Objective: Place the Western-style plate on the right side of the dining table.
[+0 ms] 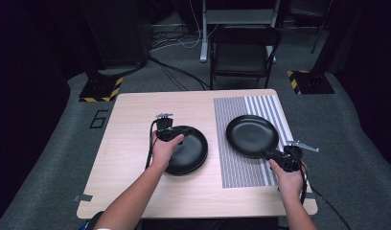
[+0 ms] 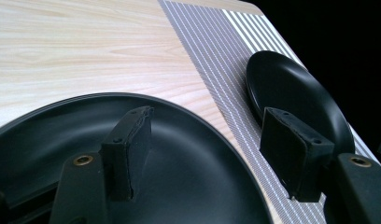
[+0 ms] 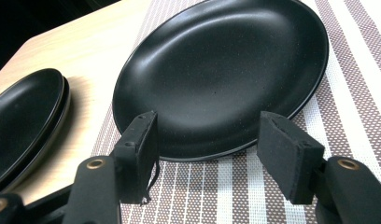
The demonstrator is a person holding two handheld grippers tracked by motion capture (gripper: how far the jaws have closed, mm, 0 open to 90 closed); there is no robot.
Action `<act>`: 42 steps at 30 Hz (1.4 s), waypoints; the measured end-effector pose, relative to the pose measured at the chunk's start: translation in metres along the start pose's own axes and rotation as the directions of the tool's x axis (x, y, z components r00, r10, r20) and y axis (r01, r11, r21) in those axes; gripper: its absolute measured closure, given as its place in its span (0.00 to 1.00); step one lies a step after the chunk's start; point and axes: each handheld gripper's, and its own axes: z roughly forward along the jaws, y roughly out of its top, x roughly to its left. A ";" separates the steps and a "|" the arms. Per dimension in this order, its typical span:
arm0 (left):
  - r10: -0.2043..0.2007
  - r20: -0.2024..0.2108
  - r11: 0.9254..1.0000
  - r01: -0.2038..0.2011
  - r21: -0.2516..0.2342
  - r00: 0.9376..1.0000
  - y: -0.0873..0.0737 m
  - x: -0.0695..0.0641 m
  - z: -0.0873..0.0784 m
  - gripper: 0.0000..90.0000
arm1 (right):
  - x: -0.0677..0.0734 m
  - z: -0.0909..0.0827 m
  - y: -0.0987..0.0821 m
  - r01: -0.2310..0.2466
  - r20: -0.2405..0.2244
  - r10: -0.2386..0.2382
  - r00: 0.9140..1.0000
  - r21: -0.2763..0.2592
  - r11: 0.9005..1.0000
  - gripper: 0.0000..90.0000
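**Two plates, open jaws, little margin at the right edge**

High view: I see my left gripper (image 1: 183, 130) hovering over the stack of round black matte plates (image 1: 186, 151) at the centre of the light wooden table (image 1: 131, 143), jaws spread and pinching nothing. My right gripper (image 1: 269, 154) sits at the lower rim of the single round black plate (image 1: 252, 135), which lies on the grey-and-white striped woven placemat (image 1: 236, 167) at centre right. I judge the risk here to be a push instead of a grip: if I nudge that rim, the plate could slide on the mat toward the upper right, where the table edge is near. Open wood lies to the upper left and along the bottom of the frame.

Left gripper view: the jaws stand wide over the stack of plates (image 2: 188, 182) at lower left, nothing between the pads. Coming down carelessly, I could catch both plates or tip the top one. The single plate (image 2: 291, 88) lies at right, well apart, with bare mat between.

Right gripper view: the jaws are spread just short of the near rim of the single plate (image 3: 221, 74), not touching as far as I can tell. The stack (image 3: 27, 121) sits at left, clear of my path.
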 end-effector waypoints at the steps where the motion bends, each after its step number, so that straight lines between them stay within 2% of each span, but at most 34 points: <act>1: 0.004 -0.006 1.000 -0.004 -0.007 1.000 -0.001 0.003 -0.003 0.38 | 0.000 -0.001 -0.001 0.003 -0.001 -0.003 1.000 0.001 1.000 0.42; 4: 0.010 -0.014 1.000 -0.010 -0.009 1.000 -0.004 0.011 -0.012 0.38 | -0.001 -0.002 -0.002 0.014 -0.011 -0.014 1.000 -0.002 1.000 0.42; 6: 0.018 -0.038 1.000 -0.018 -0.007 0.999 -0.006 0.018 -0.018 0.38 | -0.001 -0.004 -0.003 0.007 -0.020 -0.007 1.000 -0.006 1.000 0.42; 7: 0.017 -0.042 1.000 -0.017 -0.002 0.999 -0.007 0.021 -0.021 0.38 | -0.002 -0.004 -0.004 0.021 -0.020 -0.022 1.000 -0.008 1.000 0.42; 12: 0.019 -0.066 1.000 -0.020 -0.009 0.998 -0.016 0.039 -0.037 0.38 | -0.005 -0.006 -0.007 0.022 -0.021 -0.022 1.000 -0.011 1.000 0.43; 13: 0.019 -0.066 1.000 -0.020 -0.009 0.998 -0.016 0.039 -0.037 0.38 | -0.005 -0.006 -0.007 0.023 -0.029 -0.023 0.999 -0.006 1.000 0.42; 14: 0.037 -0.083 0.999 -0.038 -0.004 0.996 -0.019 0.046 -0.043 0.38 | -0.004 -0.007 -0.007 0.025 -0.028 -0.025 0.999 -0.005 1.000 0.42; 16: 0.041 -0.097 0.999 -0.042 -0.007 0.994 -0.021 0.050 -0.048 0.38 | -0.003 -0.008 -0.007 0.037 -0.030 -0.037 0.999 -0.004 0.999 0.42; 18: 0.022 -0.113 0.999 -0.025 -0.023 0.993 -0.026 0.059 -0.058 0.38 | -0.002 -0.009 -0.008 0.047 -0.035 -0.047 0.998 -0.005 0.999 0.42; 27: 0.019 -0.145 0.999 -0.023 -0.024 0.989 -0.042 0.078 -0.083 0.38 | 0.003 -0.012 -0.012 0.063 -0.056 -0.062 0.996 0.005 0.998 0.42; 30: 0.023 -0.149 0.999 -0.027 -0.021 0.989 -0.047 0.082 -0.089 0.38 | 0.005 -0.013 -0.013 0.083 -0.065 -0.082 0.995 0.009 0.997 0.42; 32: 0.041 -0.160 0.999 -0.044 -0.015 0.986 -0.050 0.085 -0.091 0.38 | 0.006 -0.014 -0.015 0.106 -0.057 -0.105 0.993 0.010 0.994 0.42; 33: 0.062 -0.168 0.998 -0.064 -0.006 0.984 -0.051 0.086 -0.092 0.38 | 0.006 -0.014 -0.015 0.117 -0.057 -0.116 0.992 0.011 0.993 0.42; 37: 0.101 -0.171 0.995 -0.101 0.008 0.980 -0.056 0.090 -0.097 0.37 | 0.007 -0.013 -0.018 0.130 -0.064 -0.128 0.990 0.016 0.991 0.42; 40: 0.131 -0.181 0.991 -0.130 0.016 0.975 -0.061 0.091 -0.099 0.37 | 0.008 -0.013 -0.021 0.133 -0.067 -0.132 0.989 0.018 0.991 0.42; 42: 0.151 -0.184 0.989 -0.149 0.027 0.971 -0.064 0.093 -0.100 0.37 | 0.008 -0.013 -0.023 0.157 -0.066 -0.155 0.986 0.021 0.987 0.42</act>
